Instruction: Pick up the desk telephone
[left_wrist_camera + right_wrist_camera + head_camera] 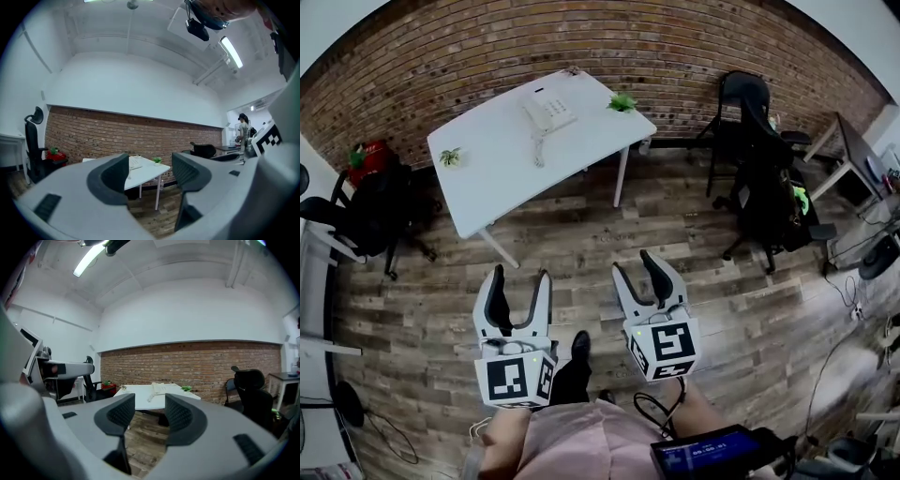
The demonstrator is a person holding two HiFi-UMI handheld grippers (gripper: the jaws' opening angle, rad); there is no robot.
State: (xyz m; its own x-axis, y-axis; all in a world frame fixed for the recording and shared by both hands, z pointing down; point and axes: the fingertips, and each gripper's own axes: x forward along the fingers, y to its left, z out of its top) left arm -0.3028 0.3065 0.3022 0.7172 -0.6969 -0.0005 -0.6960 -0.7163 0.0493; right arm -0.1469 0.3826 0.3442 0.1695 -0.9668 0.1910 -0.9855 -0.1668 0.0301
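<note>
A white desk telephone (547,112) with a coiled cord lies on the far part of a white table (502,164) by the brick wall. It shows small in the left gripper view (135,162) and in the right gripper view (159,389). Both grippers hang over the wooden floor, well short of the table. My left gripper (520,278) stands open with nothing between its fingers. My right gripper (636,264) is open too and empty. Both point level toward the table.
Two small green plants (622,102) (450,157) stand on the table. Black office chairs stand left (370,216) and right (764,173). A red object (370,156) lies by the wall at left. A wooden desk (853,150) is at far right. Cables (848,300) trail on the floor.
</note>
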